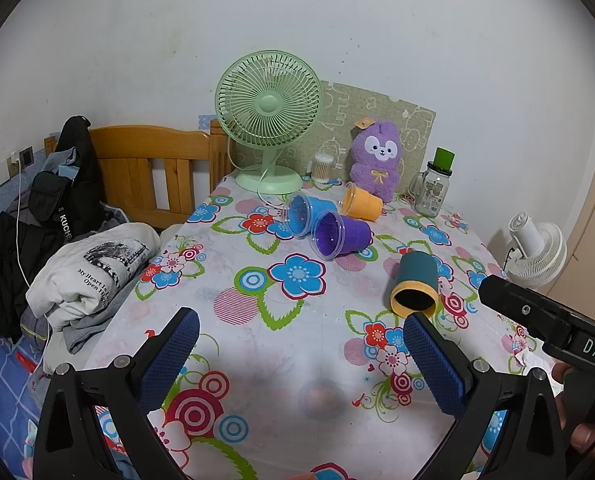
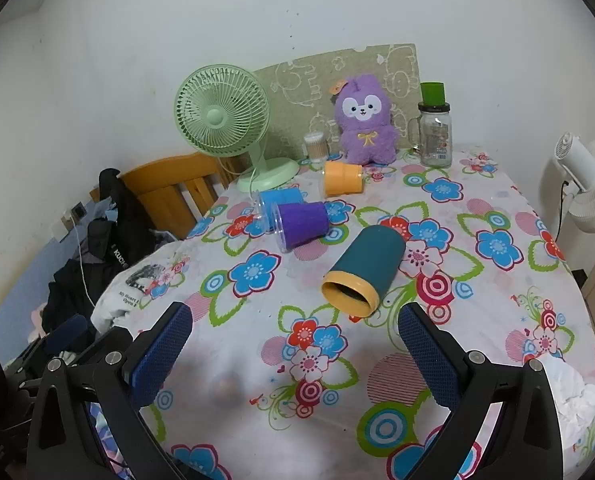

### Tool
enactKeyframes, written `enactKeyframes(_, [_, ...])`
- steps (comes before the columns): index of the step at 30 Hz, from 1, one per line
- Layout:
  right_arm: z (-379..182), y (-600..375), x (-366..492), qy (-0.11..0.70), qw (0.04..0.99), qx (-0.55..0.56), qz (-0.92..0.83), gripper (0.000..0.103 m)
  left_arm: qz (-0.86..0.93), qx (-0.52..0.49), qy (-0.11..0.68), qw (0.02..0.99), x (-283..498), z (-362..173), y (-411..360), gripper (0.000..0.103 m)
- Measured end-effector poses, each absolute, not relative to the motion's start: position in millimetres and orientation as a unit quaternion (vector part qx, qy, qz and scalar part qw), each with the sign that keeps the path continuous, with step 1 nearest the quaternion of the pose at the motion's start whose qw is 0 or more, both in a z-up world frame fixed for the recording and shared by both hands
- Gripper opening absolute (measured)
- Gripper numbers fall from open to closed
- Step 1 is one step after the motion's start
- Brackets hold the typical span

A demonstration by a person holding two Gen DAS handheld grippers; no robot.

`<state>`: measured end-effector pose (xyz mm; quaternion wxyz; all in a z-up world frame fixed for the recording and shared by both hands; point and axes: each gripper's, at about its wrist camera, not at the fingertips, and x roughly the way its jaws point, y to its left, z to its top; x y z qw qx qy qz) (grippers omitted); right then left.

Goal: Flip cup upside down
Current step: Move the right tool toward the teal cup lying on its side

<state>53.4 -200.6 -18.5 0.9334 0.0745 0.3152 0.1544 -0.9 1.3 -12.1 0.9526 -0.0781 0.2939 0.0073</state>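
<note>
A dark teal cup with a yellow rim (image 2: pixel 363 270) lies on its side on the floral tablecloth (image 2: pixel 497 300), mouth toward me; it also shows in the left wrist view (image 1: pixel 415 282). My right gripper (image 2: pixel 295 344) is open and empty, just short of the cup's mouth. My left gripper (image 1: pixel 301 354) is open and empty, with its right finger (image 1: pixel 433 364) just below the cup. Purple (image 1: pixel 341 236), blue (image 1: pixel 307 214) and orange (image 1: pixel 361 202) cups lie on their sides farther back.
At the table's back stand a green fan (image 1: pixel 269 120), a purple plush toy (image 1: pixel 377 160), a glass jar with a green lid (image 1: pixel 433 190) and a cotton swab tub (image 1: pixel 323 168). Folded clothes (image 1: pixel 93 276) and a wooden bed frame (image 1: pixel 153 168) lie left. A white fan (image 2: pixel 589 184) stands right.
</note>
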Motion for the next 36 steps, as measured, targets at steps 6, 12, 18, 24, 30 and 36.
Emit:
enactKeyframes(6, [-20,-201,54,0.318,0.933,0.074,0.154,0.103,0.006,-0.075,0.297,0.952,-1,-12,0,0.103])
enactKeyframes(12, [-26,-201,60,0.328,0.93,0.075,0.152,0.103,0.006,-0.075,0.305,0.949,6,-14,0,0.103])
enactKeyframes(18, [-31,-201,72,0.338,0.926,0.079,0.149,0.103,0.006,-0.077,0.313,0.947,16,-19,1,0.103])
enactKeyframes(24, [-38,-202,84,0.347,0.923,0.083,0.146,0.103,0.004,-0.078,0.322,0.944,28,-25,3,0.103])
enactKeyframes(30, [-43,-202,93,0.356,0.919,0.089,0.146,0.103,0.006,-0.078,0.328,0.941,38,-29,4,0.103])
enactKeyframes(36, [-44,-202,94,0.357,0.918,0.09,0.147,0.103,0.008,-0.079,0.332,0.94,39,-30,5,0.103])
